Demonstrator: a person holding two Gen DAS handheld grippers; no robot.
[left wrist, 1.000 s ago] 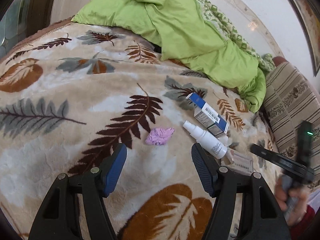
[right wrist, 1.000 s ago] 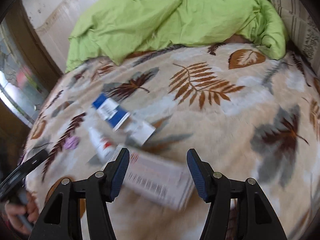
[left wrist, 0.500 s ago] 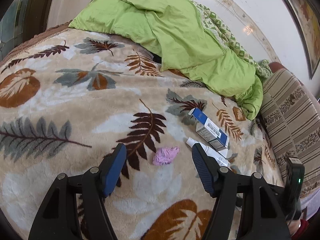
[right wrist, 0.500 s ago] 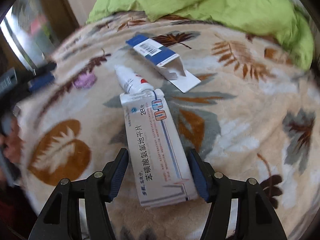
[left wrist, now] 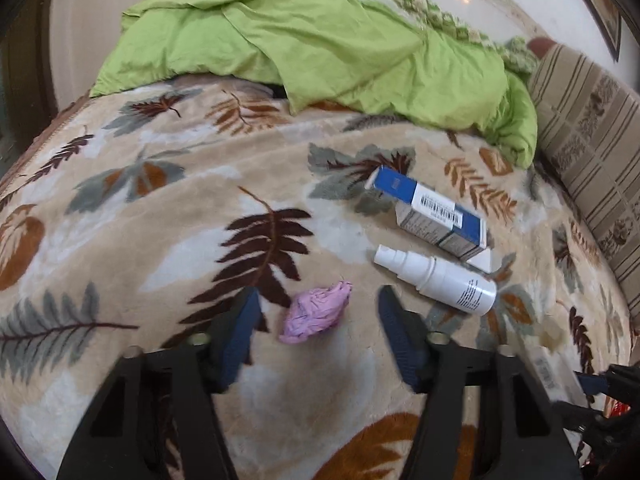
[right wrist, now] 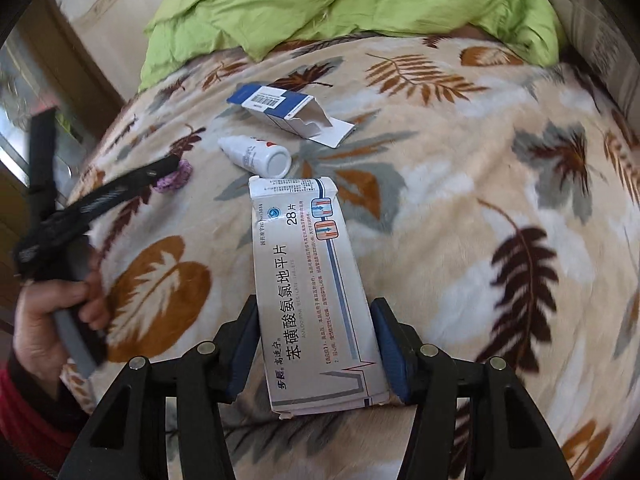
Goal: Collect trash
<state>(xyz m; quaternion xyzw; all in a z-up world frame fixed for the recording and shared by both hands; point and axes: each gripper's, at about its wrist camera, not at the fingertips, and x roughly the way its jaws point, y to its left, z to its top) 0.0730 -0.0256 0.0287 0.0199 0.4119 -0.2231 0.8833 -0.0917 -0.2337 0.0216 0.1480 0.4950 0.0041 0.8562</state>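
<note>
A crumpled pink wrapper [left wrist: 316, 312] lies on the leaf-patterned blanket [left wrist: 160, 208], between the fingers of my open left gripper [left wrist: 318, 316], which touch nothing. A white spray bottle [left wrist: 438, 280] and an open blue-and-white carton [left wrist: 432, 214] lie to its right. In the right wrist view a long white medicine box [right wrist: 310, 284] lies flat between the fingers of my open right gripper [right wrist: 314, 344], its near end level with the pads. The bottle [right wrist: 256, 156], the carton [right wrist: 280, 110] and the pink wrapper [right wrist: 174, 178] lie beyond it.
A rumpled green duvet [left wrist: 320, 40] is heaped at the far side of the bed. A striped cushion [left wrist: 588, 140] stands at the right. The left gripper and the hand holding it [right wrist: 52, 304] show at the left of the right wrist view.
My left gripper has moved forward so that its fingers flank the pink wrapper. My right gripper has swung left and closed in over the white medicine box, which now sits between its fingers.
</note>
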